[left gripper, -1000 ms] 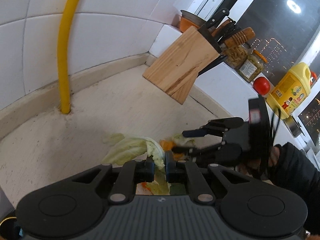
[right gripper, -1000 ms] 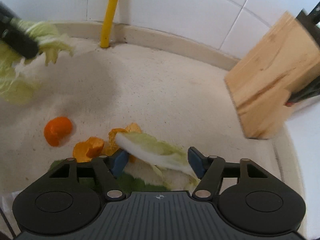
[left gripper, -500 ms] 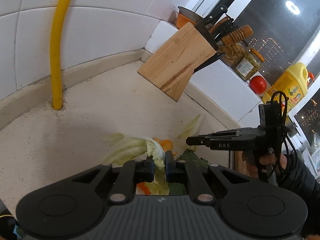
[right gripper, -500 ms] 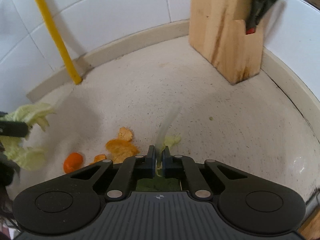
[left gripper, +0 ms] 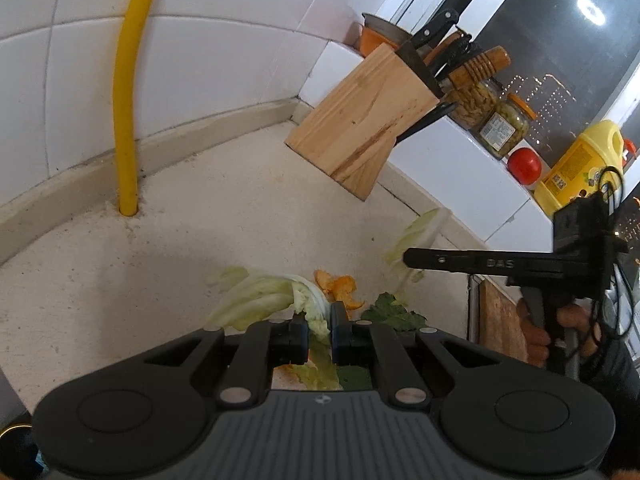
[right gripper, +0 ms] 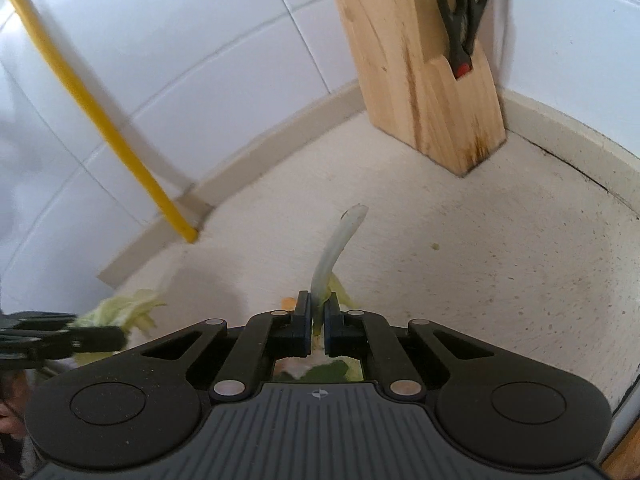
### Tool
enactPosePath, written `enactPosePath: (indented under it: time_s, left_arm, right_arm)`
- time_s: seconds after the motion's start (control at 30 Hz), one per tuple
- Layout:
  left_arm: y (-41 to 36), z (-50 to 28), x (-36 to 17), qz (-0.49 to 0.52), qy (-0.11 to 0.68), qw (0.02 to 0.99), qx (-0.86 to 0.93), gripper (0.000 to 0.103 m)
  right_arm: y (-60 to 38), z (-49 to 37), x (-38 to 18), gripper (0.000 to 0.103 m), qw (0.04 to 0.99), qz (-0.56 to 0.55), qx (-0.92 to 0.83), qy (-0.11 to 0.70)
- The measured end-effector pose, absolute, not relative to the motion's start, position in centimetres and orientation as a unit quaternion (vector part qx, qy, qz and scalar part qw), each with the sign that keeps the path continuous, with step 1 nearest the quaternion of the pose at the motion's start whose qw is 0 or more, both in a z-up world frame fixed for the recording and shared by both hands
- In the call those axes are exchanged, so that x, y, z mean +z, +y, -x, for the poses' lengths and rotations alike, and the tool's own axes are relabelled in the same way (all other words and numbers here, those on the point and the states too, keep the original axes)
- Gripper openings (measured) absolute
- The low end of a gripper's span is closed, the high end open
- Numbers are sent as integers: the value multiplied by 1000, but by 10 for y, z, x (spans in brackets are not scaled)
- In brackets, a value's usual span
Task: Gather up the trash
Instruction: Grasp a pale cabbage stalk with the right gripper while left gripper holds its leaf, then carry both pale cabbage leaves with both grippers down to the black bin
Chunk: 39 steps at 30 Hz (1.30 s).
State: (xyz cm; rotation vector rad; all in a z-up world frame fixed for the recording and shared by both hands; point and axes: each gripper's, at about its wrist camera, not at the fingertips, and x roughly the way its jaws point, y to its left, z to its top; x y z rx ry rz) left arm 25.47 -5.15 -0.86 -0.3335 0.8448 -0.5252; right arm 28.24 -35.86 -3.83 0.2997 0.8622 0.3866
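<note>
I have both claws loaded. My left claw (left gripper: 319, 330) is clamped on a pale cabbage leaf (left gripper: 256, 300), and my right claw (right gripper: 318, 320) is pinched tight on a white-stemmed cabbage piece (right gripper: 336, 248) that stands up from between its pads, clear of the worktop (right gripper: 500, 260). By my reckoning the collecting is only partly done: orange peel (left gripper: 340, 286) and a dark green leaf scrap (left gripper: 394, 314) lie on the worktop just beyond my left claw, and no bin shows in either view, so both held pieces are yet to be dropped somewhere. A tiny green fleck (right gripper: 435, 246) also sits out on the surface.

The worktop is a pale speckled stone, slightly grubby at the seams. White tiles back it, a yellow pipe (left gripper: 128, 92) rises in the corner, and a wooden knife block (left gripper: 360, 128) stands by a ledge carrying jars (left gripper: 504, 128), a tomato (left gripper: 524, 166) and a yellow oil bottle (left gripper: 580, 172) against a dark window.
</note>
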Motion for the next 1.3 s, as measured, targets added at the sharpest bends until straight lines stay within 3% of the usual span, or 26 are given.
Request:
enactPosePath:
  time_s: [0.6, 1.3]
  left_arm:
    - [9, -181, 31, 180, 338, 892, -239, 4]
    - [117, -77, 40, 207, 298, 925, -112, 4]
  right_arm:
    - [-288, -210, 29, 8, 890, -144, 243, 358]
    - [-134, -177, 30, 8, 824, -104, 406, 380]
